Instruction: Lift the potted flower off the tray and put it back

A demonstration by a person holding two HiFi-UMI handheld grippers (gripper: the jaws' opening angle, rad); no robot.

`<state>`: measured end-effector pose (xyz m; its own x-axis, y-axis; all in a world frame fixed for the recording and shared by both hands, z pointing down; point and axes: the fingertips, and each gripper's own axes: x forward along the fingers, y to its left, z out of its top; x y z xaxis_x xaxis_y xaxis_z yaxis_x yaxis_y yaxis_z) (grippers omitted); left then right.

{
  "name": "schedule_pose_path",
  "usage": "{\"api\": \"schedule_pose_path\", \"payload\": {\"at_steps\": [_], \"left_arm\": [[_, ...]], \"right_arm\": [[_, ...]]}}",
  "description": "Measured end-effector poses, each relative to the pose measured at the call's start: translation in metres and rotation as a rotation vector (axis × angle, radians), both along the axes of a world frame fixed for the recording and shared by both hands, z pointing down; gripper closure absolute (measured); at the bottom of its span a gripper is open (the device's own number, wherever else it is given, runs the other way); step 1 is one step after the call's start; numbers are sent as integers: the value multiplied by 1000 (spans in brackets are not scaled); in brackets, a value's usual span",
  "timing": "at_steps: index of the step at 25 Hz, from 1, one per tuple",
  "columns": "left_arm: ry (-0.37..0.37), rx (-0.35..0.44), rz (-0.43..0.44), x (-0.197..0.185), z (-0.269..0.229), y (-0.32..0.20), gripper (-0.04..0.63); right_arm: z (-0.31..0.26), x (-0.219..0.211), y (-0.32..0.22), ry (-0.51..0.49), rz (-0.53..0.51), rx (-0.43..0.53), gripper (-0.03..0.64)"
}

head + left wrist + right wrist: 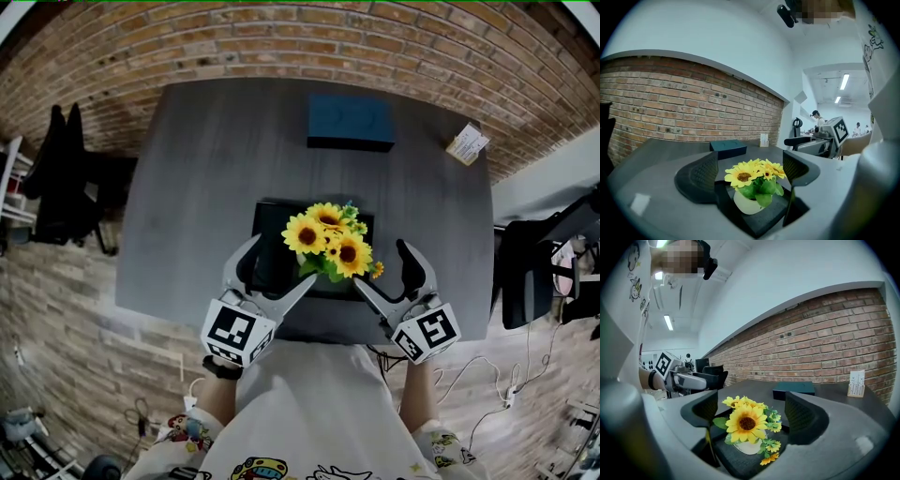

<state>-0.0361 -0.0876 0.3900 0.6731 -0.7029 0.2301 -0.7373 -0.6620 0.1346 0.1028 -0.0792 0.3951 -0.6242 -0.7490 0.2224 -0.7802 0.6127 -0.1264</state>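
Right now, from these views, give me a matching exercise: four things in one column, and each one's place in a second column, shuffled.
Things:
1. potted flower
2. blue box
3. small card
4. right gripper

Places:
A. far right corner of the table
B. near edge of the table, jaws apart, to the right of the flower
C. on the black tray
D. far side of the table, beyond the tray

Pairs: 1-C, 2-D, 3-A, 4-B
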Motion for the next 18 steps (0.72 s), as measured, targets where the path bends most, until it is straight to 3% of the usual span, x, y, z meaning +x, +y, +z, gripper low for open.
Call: {"api": "schedule_pose_path", "payload": {"at_steps": [18], "left_arm": [[-62, -131, 89, 13, 66, 11, 140]], "right_arm": [[57, -26, 0, 33, -111, -101, 149]]}}
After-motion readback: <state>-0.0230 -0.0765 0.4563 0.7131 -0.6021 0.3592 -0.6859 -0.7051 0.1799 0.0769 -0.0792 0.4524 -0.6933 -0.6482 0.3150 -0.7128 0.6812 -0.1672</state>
